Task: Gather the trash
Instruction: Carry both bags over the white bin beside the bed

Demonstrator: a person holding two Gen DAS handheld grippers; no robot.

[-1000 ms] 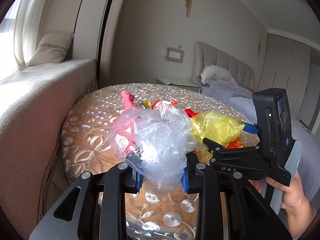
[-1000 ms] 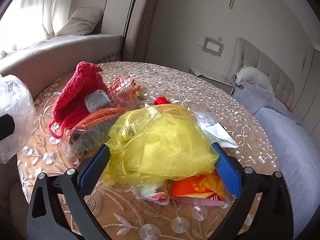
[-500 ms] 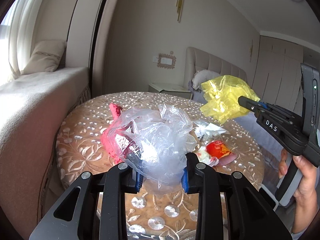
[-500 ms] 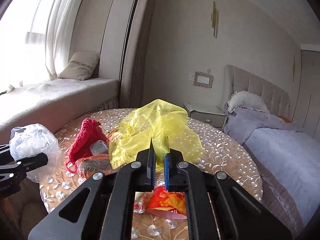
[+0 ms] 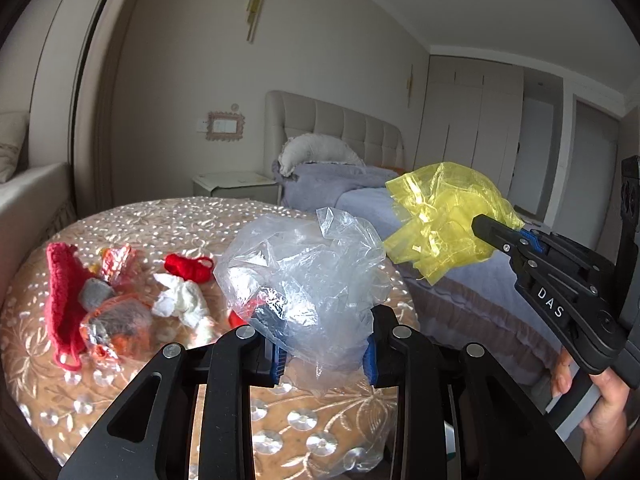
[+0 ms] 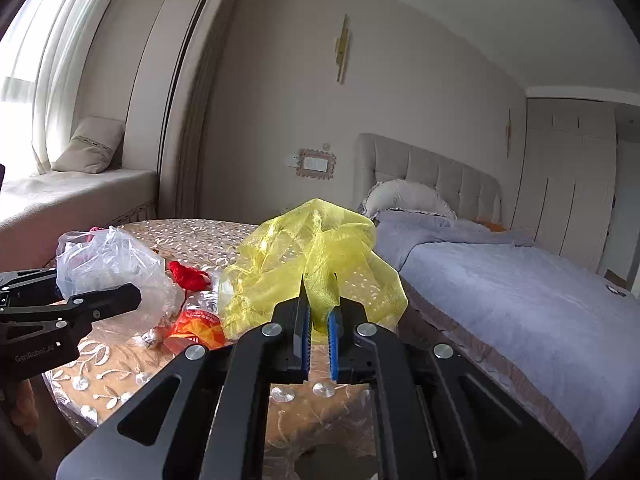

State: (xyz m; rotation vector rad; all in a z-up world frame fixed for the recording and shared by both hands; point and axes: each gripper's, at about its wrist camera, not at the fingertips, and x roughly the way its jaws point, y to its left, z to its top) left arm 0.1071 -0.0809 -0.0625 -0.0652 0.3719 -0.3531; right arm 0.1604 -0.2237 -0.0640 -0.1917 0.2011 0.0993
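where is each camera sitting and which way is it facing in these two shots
Left wrist: sits on the left gripper, looking along its fingers over the round table toward the bed; its jaws hold a clear plastic bag, and a hand with the right gripper shows at right.
Right wrist: sits on the right gripper, facing the bed and wall; its jaws pinch a yellow mesh bag, the left gripper at left.
Both share table, bed, both bags, and red trash.
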